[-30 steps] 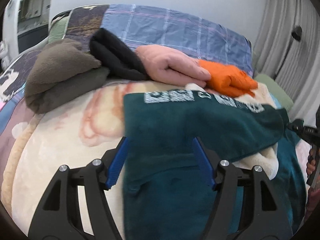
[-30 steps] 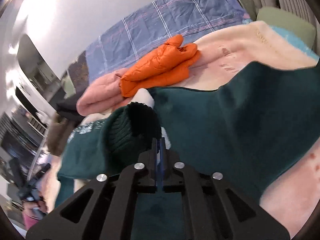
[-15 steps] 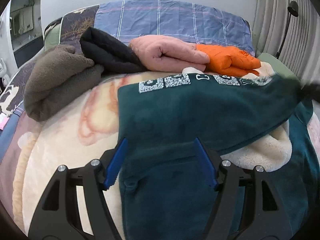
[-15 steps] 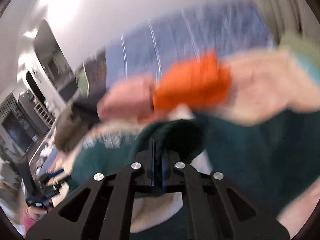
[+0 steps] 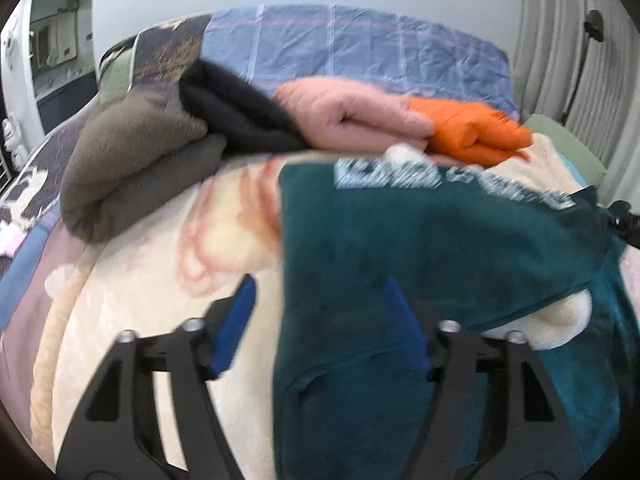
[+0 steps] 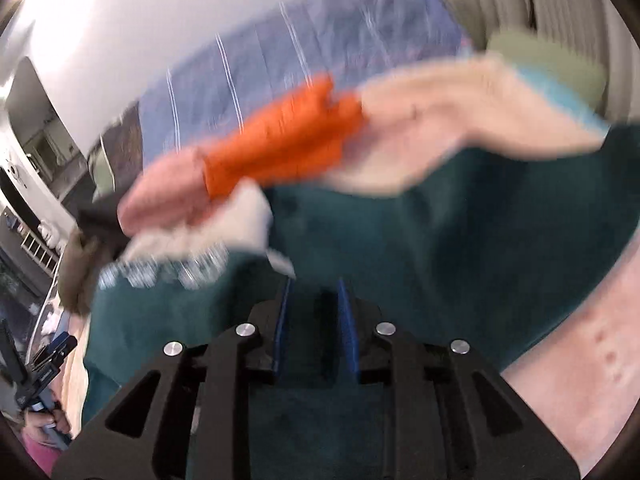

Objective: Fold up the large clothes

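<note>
Two wrist views over a bed heaped with clothes, both softened by motion blur.

Left view: left gripper (image 5: 320, 312) low in the frame, blue pads spread and closing. Left edge of a dark green sweatshirt (image 5: 420, 248) lying between the pads, the cloth reaching the right-hand pad while the left-hand pad (image 5: 234, 330) stands over bare cream blanket (image 5: 132, 300); no pinch visible. Sweatshirt spread ahead of the jaws and off to their right, white lettering along its far edge, pale fleece lining showing at a turned-back fold to the right. Beyond the jaws, a row of folded garments: brown fleece (image 5: 132, 160) far left, black garment (image 5: 236, 116) touching it, pink quilted jacket (image 5: 352, 120) straight ahead, orange puffer jacket (image 5: 476, 132) to the right. Blue checked bedcover (image 5: 360, 52) rising behind the row. Right gripper (image 5: 624, 224) just visible at the right border, beside the sweatshirt's far corner.

Right view: right gripper (image 6: 314, 308) with pads slightly parted and opening, green cloth seen through the narrow gap and beneath it; no pinch visible. Green fabric filling the space ahead and on both sides of the jaws. Orange jacket and pink jacket beyond, up and to the left. Left gripper, held in a hand (image 6: 44, 428), far to the lower left.
</note>
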